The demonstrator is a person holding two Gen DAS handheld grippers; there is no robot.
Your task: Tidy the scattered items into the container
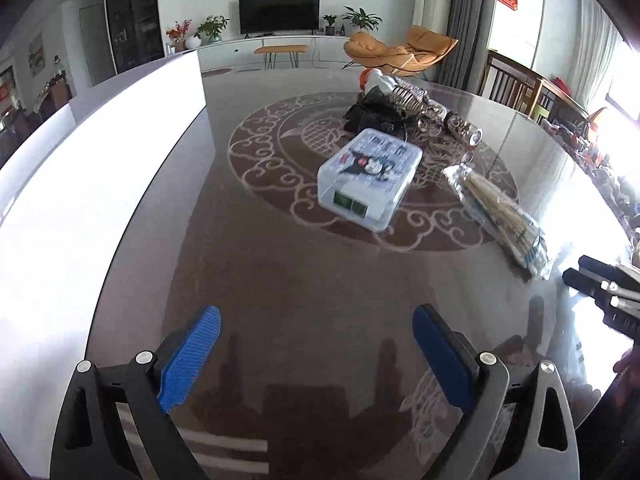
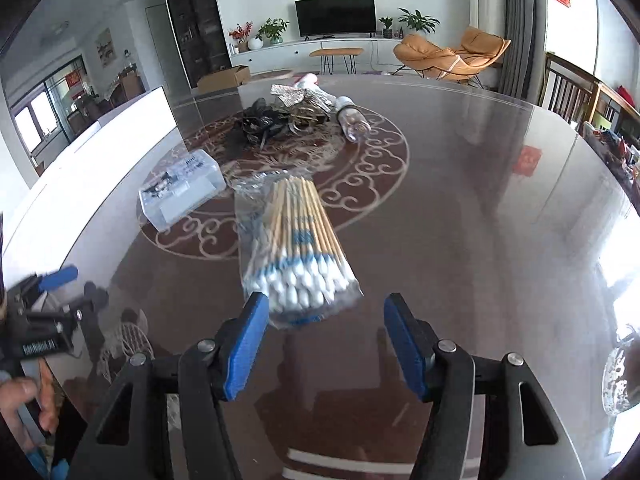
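Note:
A clear bag of cotton swabs (image 2: pixel 298 248) lies on the glossy brown table, its near end just in front of my open, empty right gripper (image 2: pixel 326 312). The bag also shows in the left wrist view (image 1: pixel 500 216). A clear plastic lidded box (image 1: pixel 370 178) sits near the table's middle; in the right wrist view it (image 2: pixel 182 192) lies left of the bag. My left gripper (image 1: pixel 316 324) is open and empty over bare table, well short of the box. A white container (image 1: pixel 100 184) stands along the left edge.
A heap of dark and metallic items (image 1: pixel 396 106) lies beyond the box, with a clear bottle (image 2: pixel 354 120) on its side. The right gripper shows at the left view's right edge (image 1: pixel 604 288). Wooden chairs (image 2: pixel 572 88) stand at the far right.

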